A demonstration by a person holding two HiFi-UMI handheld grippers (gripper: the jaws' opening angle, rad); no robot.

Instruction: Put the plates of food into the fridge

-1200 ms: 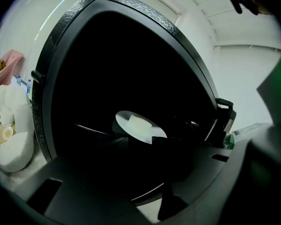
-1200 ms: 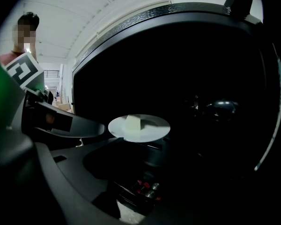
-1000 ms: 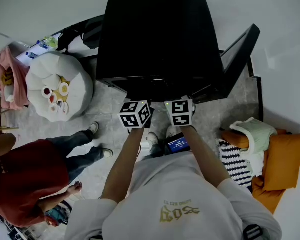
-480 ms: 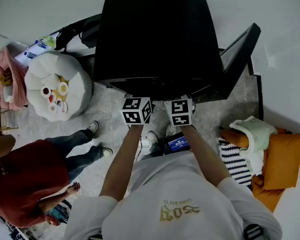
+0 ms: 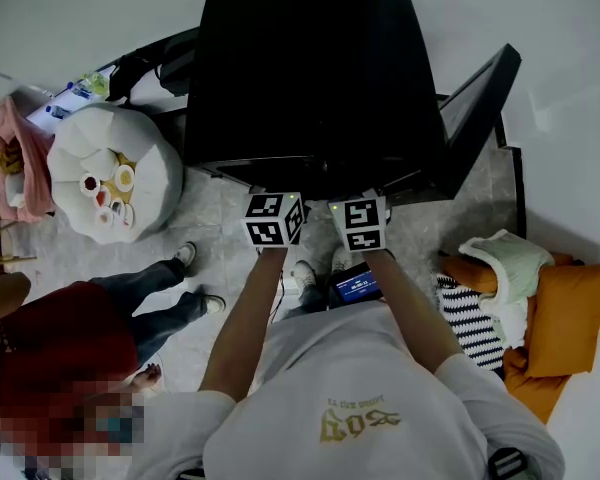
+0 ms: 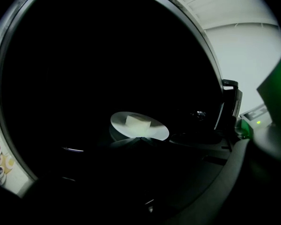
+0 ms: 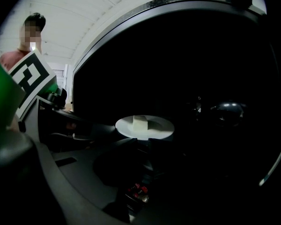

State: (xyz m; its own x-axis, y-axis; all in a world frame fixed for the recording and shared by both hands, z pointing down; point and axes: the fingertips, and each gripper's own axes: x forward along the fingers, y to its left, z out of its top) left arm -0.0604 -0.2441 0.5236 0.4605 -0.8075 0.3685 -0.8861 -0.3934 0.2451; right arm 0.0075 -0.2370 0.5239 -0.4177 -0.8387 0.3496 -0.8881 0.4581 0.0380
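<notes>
1. Moved: left gripper (image 6: 138, 140) has edged slightly forward at the mouth of the fridge (image 5: 315, 78); right gripper (image 7: 147, 143) has kept its place.
2. White plate (image 6: 139, 125), carrying a pale food block (image 6: 138, 121): inside the dark fridge, just ahead of both sets of jaws.
3. Left jaws: together, tips meeting at the plate's near rim; contact not discernible.
4. Right jaws: together but for a thin slit, nothing between them.
5. Round white counter (image 5: 150, 158) with small dishes (image 5: 108, 183): well left of the left jaws.
</notes>
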